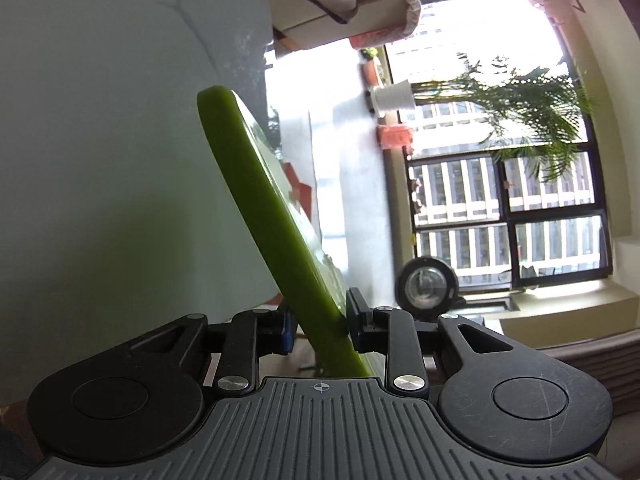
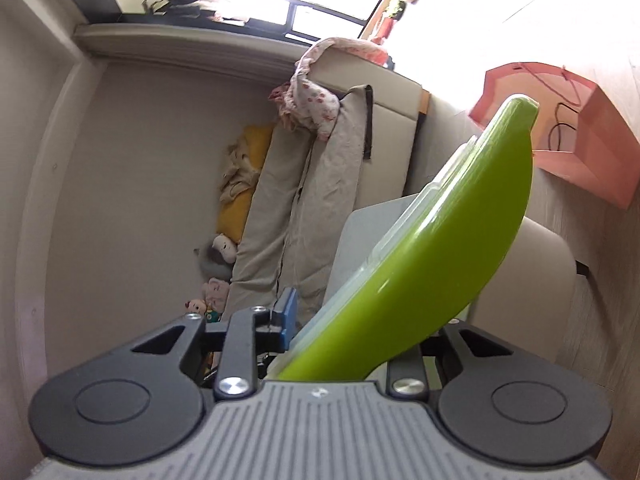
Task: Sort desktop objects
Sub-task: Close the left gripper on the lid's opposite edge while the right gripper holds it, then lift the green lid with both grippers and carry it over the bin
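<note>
A flat green tray-like lid (image 1: 256,208) with a clear inner rim stands tilted between my left gripper's (image 1: 318,326) jaws, which are closed on its lower edge. The same green lid (image 2: 452,240) fills the right wrist view, slanting up to the right between my right gripper's (image 2: 352,332) jaws; the right finger is hidden behind it. Both views are rolled sideways, with the lid held up off any surface.
A pale table top (image 1: 100,140) fills the left of the left view, with a window (image 1: 508,208), a palm plant (image 1: 532,104) and a round black device (image 1: 426,286) beyond. The right view shows a beige sofa (image 2: 320,184), soft toys (image 2: 216,280) and a pink paper bag (image 2: 568,136).
</note>
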`<state>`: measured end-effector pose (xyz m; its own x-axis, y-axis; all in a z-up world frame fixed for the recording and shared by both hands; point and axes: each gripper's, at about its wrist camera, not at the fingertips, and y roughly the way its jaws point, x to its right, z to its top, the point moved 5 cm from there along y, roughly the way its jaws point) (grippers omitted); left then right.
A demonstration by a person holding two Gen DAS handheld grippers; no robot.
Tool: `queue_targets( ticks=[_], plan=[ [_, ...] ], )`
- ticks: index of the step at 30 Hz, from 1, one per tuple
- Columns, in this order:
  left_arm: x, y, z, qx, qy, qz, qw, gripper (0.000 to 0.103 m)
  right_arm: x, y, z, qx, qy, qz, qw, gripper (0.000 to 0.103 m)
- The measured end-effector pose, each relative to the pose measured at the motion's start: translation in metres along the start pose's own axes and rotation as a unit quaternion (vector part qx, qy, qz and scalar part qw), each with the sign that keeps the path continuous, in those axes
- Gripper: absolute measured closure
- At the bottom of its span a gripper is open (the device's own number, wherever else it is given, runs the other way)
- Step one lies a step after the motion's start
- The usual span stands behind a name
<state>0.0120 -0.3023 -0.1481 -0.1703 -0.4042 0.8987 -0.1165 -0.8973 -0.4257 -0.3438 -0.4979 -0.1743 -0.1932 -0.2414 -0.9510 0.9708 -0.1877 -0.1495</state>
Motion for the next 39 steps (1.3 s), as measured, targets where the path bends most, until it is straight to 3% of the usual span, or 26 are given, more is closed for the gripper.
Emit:
queue_targets(
  ticks=[4,8,13,17,20,23,31,36,38,39],
  plan=[
    [0.017,-0.077,0.015,0.061,0.01,-0.038,0.9974,0.074,-0.069,0.019,-0.013,-0.026,-0.066,0.041,0.997,0.073],
    [0.026,-0.182,0.026,0.156,0.043,-0.04,0.986,0.069,-0.143,0.065,-0.04,-0.088,-0.119,0.105,0.983,0.073],
    [-0.015,-0.31,0.024,0.262,0.013,-0.011,0.9648,0.068,-0.211,0.153,-0.113,-0.209,-0.153,0.183,0.948,0.073],
    [-0.07,-0.384,0.012,0.32,-0.024,0.017,0.9468,0.068,-0.232,0.223,-0.183,-0.307,-0.14,0.201,0.92,0.073],
    [-0.103,-0.402,0.004,0.349,-0.051,0.036,0.9349,0.068,-0.229,0.259,-0.227,-0.361,-0.124,0.199,0.902,0.073],
    [-0.128,-0.408,-0.009,0.359,-0.076,0.039,0.9294,0.068,-0.218,0.282,-0.26,-0.403,-0.114,0.187,0.889,0.073],
    [-0.166,-0.396,-0.023,0.374,-0.1,0.022,0.9218,0.067,-0.194,0.288,-0.277,-0.45,-0.118,0.174,0.868,0.073],
    [-0.169,-0.395,-0.033,0.358,-0.069,0.052,0.9296,0.053,-0.177,0.289,-0.273,-0.465,-0.114,0.148,0.865,0.075],
    [-0.171,-0.405,-0.044,0.354,-0.065,0.051,0.9317,0.033,-0.171,0.288,-0.27,-0.462,-0.11,0.138,0.869,0.076],
    [-0.171,-0.413,-0.048,0.356,-0.06,0.06,0.9307,0.031,-0.168,0.289,-0.268,-0.462,-0.106,0.132,0.871,0.077]
  ],
)
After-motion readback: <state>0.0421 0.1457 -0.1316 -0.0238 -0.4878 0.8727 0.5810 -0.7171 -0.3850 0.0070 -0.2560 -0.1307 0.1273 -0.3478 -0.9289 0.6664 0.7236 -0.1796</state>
